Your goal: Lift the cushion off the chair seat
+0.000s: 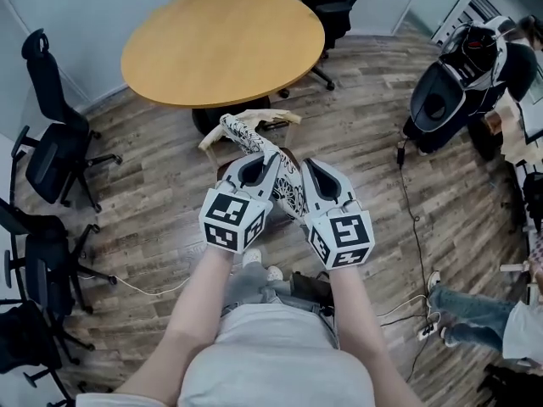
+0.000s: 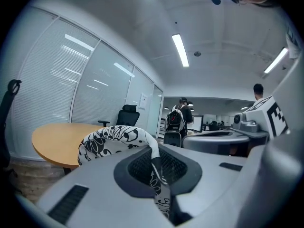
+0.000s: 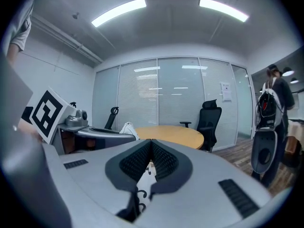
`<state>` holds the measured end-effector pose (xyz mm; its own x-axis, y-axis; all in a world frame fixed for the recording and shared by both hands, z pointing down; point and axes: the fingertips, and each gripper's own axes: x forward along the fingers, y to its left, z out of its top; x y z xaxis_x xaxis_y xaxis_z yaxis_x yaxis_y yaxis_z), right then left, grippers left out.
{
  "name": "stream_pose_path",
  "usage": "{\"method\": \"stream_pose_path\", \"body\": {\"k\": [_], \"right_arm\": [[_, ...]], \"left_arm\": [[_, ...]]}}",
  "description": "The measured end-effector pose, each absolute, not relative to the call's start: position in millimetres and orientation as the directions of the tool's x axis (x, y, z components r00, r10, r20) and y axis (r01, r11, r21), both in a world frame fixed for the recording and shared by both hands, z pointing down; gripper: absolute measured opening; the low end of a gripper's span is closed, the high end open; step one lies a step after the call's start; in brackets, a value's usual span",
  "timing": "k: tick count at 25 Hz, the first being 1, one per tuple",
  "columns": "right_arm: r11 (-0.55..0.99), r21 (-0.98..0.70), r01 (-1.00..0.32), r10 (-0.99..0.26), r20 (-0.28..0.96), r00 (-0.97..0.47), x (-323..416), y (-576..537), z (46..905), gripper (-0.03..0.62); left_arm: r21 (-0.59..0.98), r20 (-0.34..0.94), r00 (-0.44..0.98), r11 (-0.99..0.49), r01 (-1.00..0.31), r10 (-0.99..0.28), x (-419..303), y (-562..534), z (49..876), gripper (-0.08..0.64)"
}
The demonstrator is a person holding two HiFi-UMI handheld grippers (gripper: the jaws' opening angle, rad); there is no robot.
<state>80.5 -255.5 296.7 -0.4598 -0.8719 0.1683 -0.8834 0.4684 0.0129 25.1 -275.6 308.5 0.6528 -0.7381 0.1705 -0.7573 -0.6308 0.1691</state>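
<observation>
You have the cushion [image 1: 254, 147] gripped at its near edge by both claws. Your left claw [image 1: 256, 168] is closed tight on a fold of the black-and-white fabric, which its own view shows pinched between the pads [image 2: 153, 161]. Your right claw [image 1: 316, 172] is closed the same way on the edge next to it, with a strip of patterned cloth [image 3: 138, 189] caught between its jaws.

The cushion is up in the air in front of you, above the wooden chair [image 1: 276, 119], whose frame shows beyond and below it. From the head view it looks clear of the seat, so the lift itself seems mostly done. I cannot tell whether the far end brushes the chair's frame. What looks left is to carry it fully free and hold it steady.

Its long axis runs away from you, from the claws toward the round table [image 1: 222, 45], angled a little to the left in the head view. The gripped end is nearest you. The far end [image 2: 109, 139] bulges and curls over, so the cushion sags instead of lying flat.
</observation>
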Motion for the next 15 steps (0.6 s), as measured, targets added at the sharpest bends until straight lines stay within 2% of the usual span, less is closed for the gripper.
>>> {"method": "stream_pose_path", "body": {"k": [15], "right_arm": [[0.419,0.088,-0.904,-0.908,0.062,-0.414,87.6,-262.1,251.5,0.025]], "left_arm": [[0.115,0.085,0.661,-0.651,-0.75,-0.746,30.4,-279.4,262.6,0.014]]}}
